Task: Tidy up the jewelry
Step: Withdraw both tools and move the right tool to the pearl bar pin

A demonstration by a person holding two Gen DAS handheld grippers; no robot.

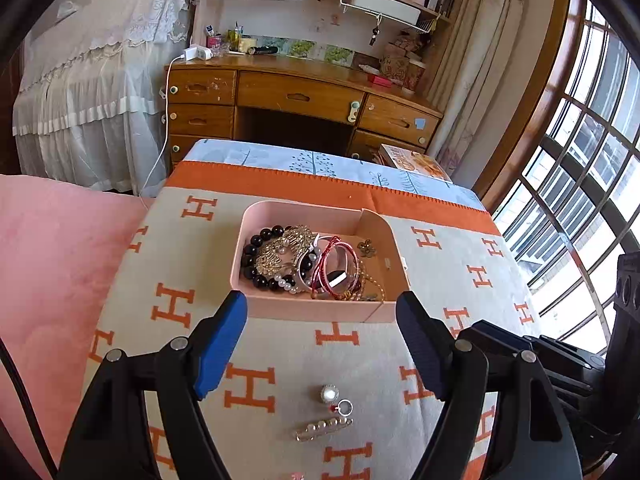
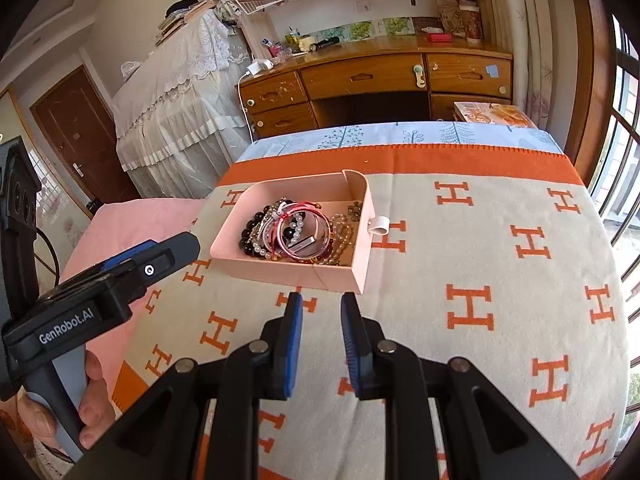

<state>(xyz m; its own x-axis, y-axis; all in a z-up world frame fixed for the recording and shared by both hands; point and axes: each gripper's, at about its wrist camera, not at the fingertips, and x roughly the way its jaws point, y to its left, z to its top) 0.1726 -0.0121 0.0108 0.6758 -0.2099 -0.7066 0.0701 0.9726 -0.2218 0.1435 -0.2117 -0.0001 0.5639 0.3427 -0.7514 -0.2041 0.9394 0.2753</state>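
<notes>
Left hand-held gripper (image 1: 322,344): stood wide, nothing between the blue pads; hovered over the blanket just short of the tray's near wall.
Right hand-held gripper (image 2: 320,344): stood narrow, a small gap left between the pads, nothing gripped; pointed at the tray's near wall.
Hand (image 2: 90,396): wrapped round the left tool's grey grip, low left in the right wrist view.
Tray (image 1: 316,310): pink, open-topped, sat on the blanket ahead of both tools; a thin divider set off a compartment at its right end.
Bracelets (image 1: 334,266): red bangles lay heaped in the tray's main part, on top of the pile.
Beads (image 1: 256,256): black bead strand curved along the tray's left side, touching a pearl strand (image 1: 286,282).
Comb (image 1: 286,246): gold, lay across the beads toward the far wall.
Flower charm (image 1: 367,249): lay near the tray's right end; which side of the divider could not be told.
Pearl stud (image 1: 329,394): lay loose on the blanket, outside the tray, below the left tool's open jaws.
Ring (image 1: 345,407): just beside the stud.
Pearl pin (image 1: 324,429): lay slanted just below the ring.
Blanket (image 2: 500,272): grey with orange H marks, orange border at the far edge, spread over the bed.
Clip (image 2: 379,225): white, touched the tray's right outer wall.
</notes>
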